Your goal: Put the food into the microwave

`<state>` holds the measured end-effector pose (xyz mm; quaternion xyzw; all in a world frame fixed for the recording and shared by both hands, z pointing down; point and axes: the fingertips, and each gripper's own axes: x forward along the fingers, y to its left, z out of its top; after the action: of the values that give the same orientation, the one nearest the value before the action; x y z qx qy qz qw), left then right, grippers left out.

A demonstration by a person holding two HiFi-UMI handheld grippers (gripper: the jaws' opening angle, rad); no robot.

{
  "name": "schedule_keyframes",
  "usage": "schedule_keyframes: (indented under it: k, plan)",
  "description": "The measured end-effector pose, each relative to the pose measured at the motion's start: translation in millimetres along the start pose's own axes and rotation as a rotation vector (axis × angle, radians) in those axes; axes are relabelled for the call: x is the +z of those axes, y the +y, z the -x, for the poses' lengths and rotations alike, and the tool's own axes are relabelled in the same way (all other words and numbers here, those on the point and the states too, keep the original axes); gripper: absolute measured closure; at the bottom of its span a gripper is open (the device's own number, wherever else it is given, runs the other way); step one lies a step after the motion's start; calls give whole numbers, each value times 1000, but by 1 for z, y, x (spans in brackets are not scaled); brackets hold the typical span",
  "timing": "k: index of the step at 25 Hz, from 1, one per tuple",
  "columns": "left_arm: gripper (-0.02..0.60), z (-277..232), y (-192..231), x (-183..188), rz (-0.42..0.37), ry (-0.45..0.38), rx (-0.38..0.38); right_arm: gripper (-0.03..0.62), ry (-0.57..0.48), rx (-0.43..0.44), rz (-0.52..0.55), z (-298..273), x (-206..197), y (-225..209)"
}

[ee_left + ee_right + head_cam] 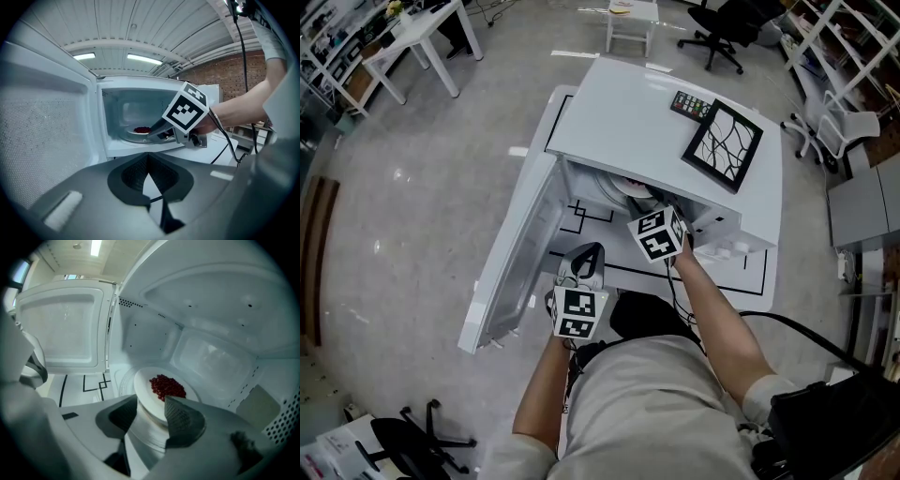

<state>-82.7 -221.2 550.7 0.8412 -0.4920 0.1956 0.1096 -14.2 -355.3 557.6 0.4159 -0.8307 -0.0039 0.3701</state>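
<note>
The white microwave [656, 122] stands with its door [520, 253] swung wide to the left. Inside, a white plate [146, 397] heaped with red food [167, 386] rests on the glass turntable [140, 437]. My right gripper [152, 416] reaches into the cavity. It is open, and the plate's near rim lies between its pads without being pressed. In the left gripper view that plate [136, 132] shows just past the right gripper [151, 136]. My left gripper [589, 251] hovers in front of the opening, shut and empty, with its tips [149, 157] meeting.
A black picture frame [723, 143] and a small dark keypad device [689, 105] lie on top of the microwave. The microwave sits on a white table [755, 277] marked with black lines. A white desk [422, 37] and office chairs [722, 28] stand farther off.
</note>
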Motion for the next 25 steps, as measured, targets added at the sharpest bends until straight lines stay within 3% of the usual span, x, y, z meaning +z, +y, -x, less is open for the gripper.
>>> schedule_keyframes:
  k: [17, 22, 23, 25]
  plan:
    - [574, -1, 0, 10, 55, 1, -19, 404, -135, -1, -64, 39, 13, 4]
    - [574, 2, -4, 24, 90, -25, -31, 407, -166, 42, -108, 64, 15, 20]
    - [574, 2, -5, 28, 89, -32, -35, 422, -177, 42, -122, 68, 16, 22]
    - [574, 1, -6, 34, 79, -44, -42, 560, -202, 25, -139, 75, 20, 22]
